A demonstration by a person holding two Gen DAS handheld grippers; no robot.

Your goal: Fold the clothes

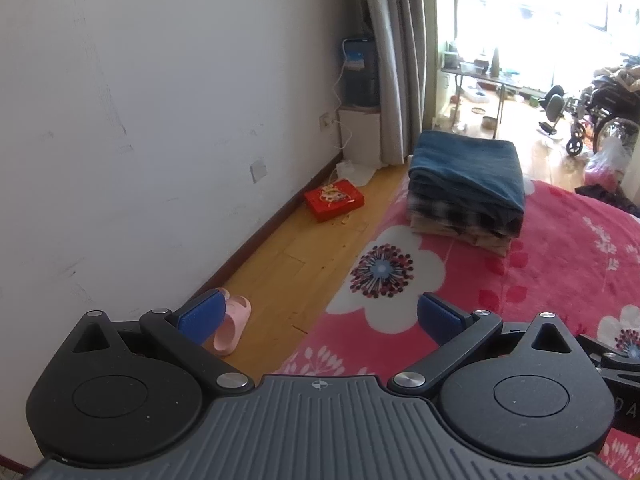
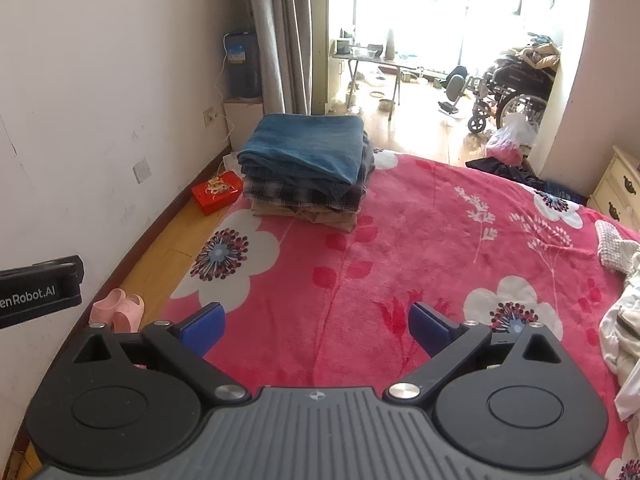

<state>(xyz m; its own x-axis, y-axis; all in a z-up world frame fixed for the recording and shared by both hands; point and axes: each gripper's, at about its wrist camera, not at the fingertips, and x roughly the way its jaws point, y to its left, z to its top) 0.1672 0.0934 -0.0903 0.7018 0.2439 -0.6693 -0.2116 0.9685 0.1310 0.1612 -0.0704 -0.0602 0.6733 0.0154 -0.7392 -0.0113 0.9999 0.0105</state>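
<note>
a: where do we stand with the clothes?

b: we see a stack [image 2: 308, 168] of folded clothes on the bed [image 2: 400, 248], near its far left corner. a blue piece lies on top, a plaid one under it and a tan one at the bottom. in the left view the same stack [image 1: 468, 188] sits ahead and to the right.

a: and our tongs?

b: the left tongs [image 1: 320, 316] are wide apart with nothing between the blue pads. they hang over the bed's left edge, one pad above the floor [image 1: 280, 264], the other above the blanket. the right tongs [image 2: 316, 326] are wide too, empty, over the pink floral blanket near its front.

a: do either touch the stack?

b: no, both are well apart from it.

a: anything left unfolded?

b: at the right edge of the right view we see loose white clothes [image 2: 624, 336] lying crumpled on the bed. a dark garment [image 2: 504, 170] lies at the far end of the bed.

a: what is around the bed?

b: pink slippers [image 2: 118, 312] on the wooden floor by the wall, a red box [image 2: 216, 194] further along, just beside the bed's corner. a grey curtain [image 2: 280, 36] hangs behind the stack, and a wheelchair [image 2: 508, 92] stands in the bright room beyond. a cream dresser [image 2: 616, 188] is at the far right.
</note>
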